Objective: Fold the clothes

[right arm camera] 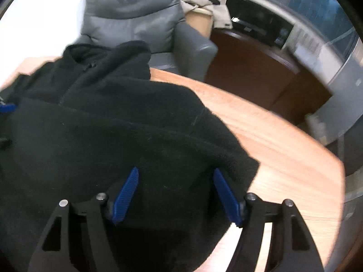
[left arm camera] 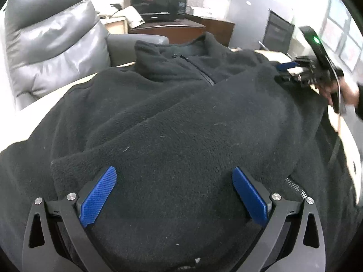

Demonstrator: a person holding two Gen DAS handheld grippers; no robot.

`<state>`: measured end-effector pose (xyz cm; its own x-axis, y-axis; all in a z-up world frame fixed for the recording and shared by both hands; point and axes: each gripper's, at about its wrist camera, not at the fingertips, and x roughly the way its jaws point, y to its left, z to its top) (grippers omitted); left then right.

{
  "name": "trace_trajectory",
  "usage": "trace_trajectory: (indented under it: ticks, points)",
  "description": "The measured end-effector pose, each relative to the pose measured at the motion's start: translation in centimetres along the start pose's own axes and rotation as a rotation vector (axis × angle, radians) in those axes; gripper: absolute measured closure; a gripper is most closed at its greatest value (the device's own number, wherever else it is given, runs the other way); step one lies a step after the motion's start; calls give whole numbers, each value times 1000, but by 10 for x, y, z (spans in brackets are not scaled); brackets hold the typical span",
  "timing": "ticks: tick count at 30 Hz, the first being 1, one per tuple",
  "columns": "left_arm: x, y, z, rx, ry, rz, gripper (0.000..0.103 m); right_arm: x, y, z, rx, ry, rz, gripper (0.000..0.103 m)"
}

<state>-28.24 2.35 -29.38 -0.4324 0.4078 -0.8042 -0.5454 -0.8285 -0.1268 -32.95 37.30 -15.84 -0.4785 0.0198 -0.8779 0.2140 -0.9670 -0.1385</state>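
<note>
A black fleece jacket (left arm camera: 181, 117) with a zip collar lies spread on a wooden table (right arm camera: 283, 140); it also shows in the right wrist view (right arm camera: 109, 131). A sleeve is folded across its front. My left gripper (left arm camera: 174, 192) is open, its blue pads wide apart just above the near part of the fleece. My right gripper (right arm camera: 175, 192) is open over the jacket's right edge, holding nothing. It also shows in the left wrist view (left arm camera: 292, 68) at the far right, by the jacket's shoulder.
A grey leather armchair (left arm camera: 52, 45) stands behind the table. A dark wooden cabinet (right arm camera: 249, 68) with a black microwave (left arm camera: 158, 4) stands beyond it. The table edge runs along the right in the right wrist view.
</note>
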Motion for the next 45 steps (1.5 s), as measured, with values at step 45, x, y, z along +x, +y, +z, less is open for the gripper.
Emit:
trace_trajectory:
  ticks: [45]
  points:
    - [-267,373,-268,-1254,-147,720,2,-114,321,41,-16,-302,405,13]
